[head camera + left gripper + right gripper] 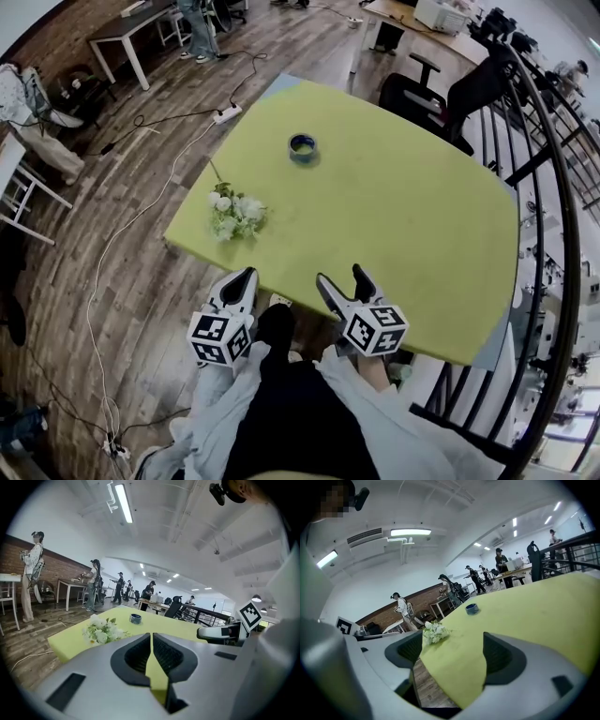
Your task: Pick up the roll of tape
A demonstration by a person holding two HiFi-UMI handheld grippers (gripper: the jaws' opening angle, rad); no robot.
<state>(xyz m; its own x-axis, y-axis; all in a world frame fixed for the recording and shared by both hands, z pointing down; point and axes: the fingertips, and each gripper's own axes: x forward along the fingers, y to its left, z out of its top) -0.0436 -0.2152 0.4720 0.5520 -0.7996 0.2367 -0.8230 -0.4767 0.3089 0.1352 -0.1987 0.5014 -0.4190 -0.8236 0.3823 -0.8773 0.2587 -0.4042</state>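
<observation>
The roll of tape [302, 146] is dark blue and lies flat near the far side of the yellow-green table [412, 216]. It shows small in the left gripper view [135, 618] and in the right gripper view [471, 608]. Both grippers hang at the table's near edge, far from the roll. My left gripper [247, 275] [151, 637] has its jaws together with nothing between them. My right gripper [342, 277] [452, 651] is open and empty, its jaws set wide apart over the table's near corner.
A bunch of white flowers [234, 214] lies near the table's left edge, between the left gripper and the roll. A black office chair [422, 94] stands behind the table and a black railing [553, 187] runs along the right. A power strip [228, 114] with cables lies on the wooden floor.
</observation>
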